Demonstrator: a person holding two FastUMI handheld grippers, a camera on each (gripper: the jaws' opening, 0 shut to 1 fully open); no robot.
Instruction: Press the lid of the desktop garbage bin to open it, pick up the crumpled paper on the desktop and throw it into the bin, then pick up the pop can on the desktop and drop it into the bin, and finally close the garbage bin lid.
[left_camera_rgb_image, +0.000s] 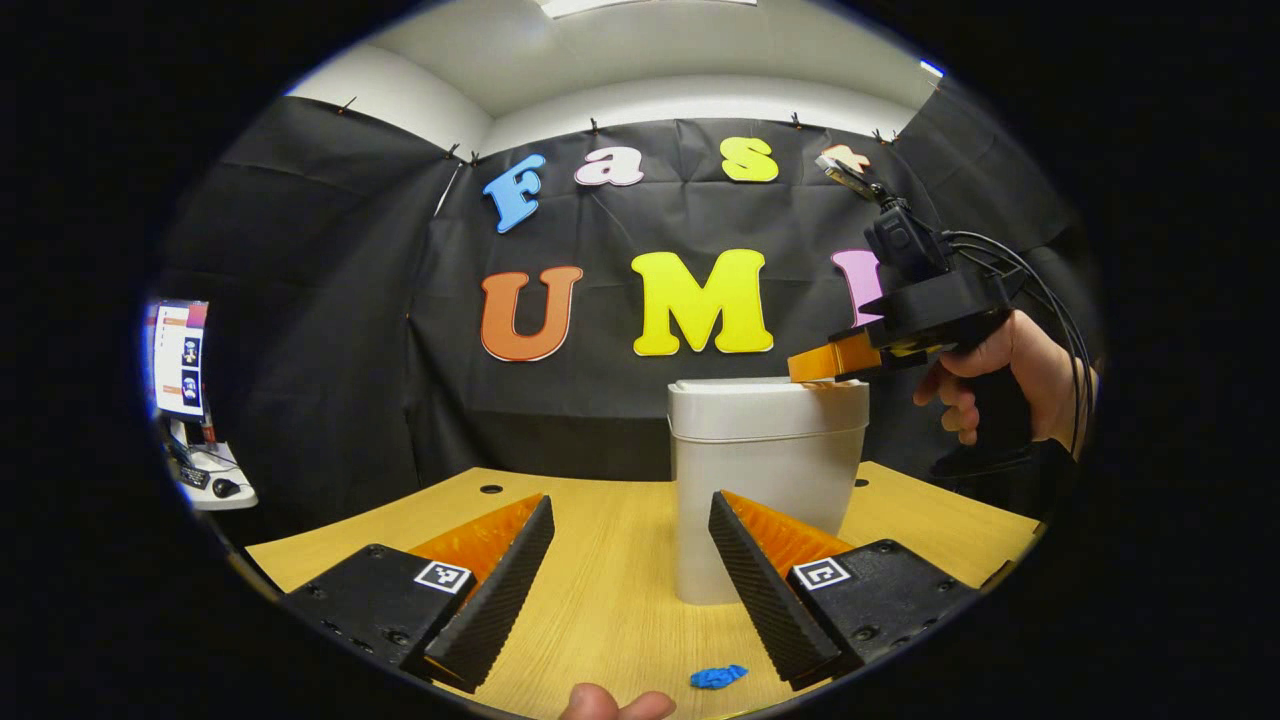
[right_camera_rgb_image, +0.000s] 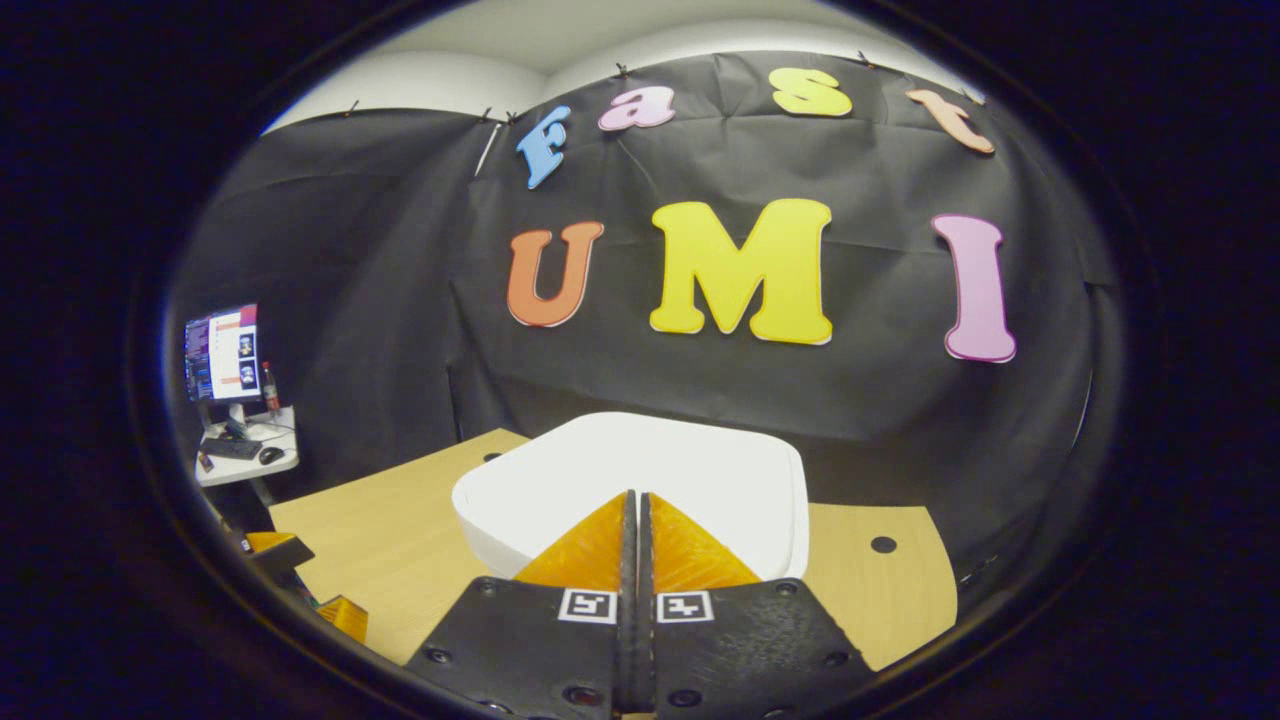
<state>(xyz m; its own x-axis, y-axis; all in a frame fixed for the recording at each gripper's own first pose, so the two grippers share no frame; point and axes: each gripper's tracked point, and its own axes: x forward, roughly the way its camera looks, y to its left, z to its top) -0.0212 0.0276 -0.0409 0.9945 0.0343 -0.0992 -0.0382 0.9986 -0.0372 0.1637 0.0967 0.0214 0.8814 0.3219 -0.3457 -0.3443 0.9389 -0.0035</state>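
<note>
The white desktop bin stands upright on the wooden table with its lid down. My left gripper is open, low over the table just in front of the bin, nothing between its fingers. My right gripper, held by a hand, rests its tips on the right top edge of the lid. In the right gripper view the right gripper is shut with nothing held, tips over the near part of the lid. A small blue crumpled piece lies on the table near my left gripper.
A monitor on a small side table stands off the desk's left. Black cloth hangs right behind the desk. Cable holes sit near the back edge. A fingertip shows at the bottom. Parts of the left gripper appear lower left.
</note>
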